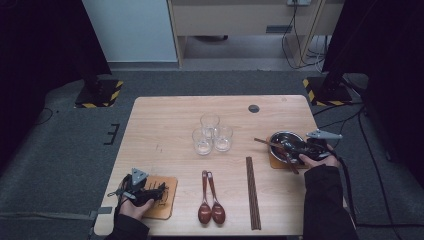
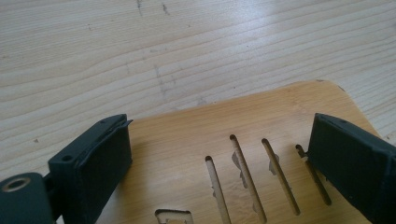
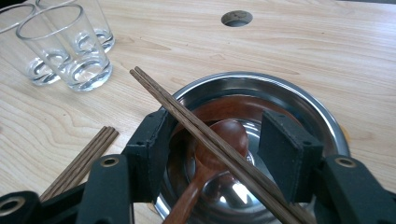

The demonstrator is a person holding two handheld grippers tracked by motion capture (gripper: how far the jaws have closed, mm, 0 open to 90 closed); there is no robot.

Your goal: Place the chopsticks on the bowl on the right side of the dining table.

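Your right gripper [image 1: 295, 150], centre-right in the high view, stands released over a steel bowl [image 3: 299, 100]; its own view shows one spoon [image 3: 219, 149] inside and two chopsticks [image 3: 187, 114] across the rim, passing between the unclenched jaws. Your left gripper [image 1: 150, 192], lower left, hangs released above a slotted wooden coaster [image 2: 261, 121]. On the table [image 1: 165, 125]: three glasses [image 1: 212, 135], two spoons [image 1: 211, 207], another chopstick pair [image 1: 252, 192].
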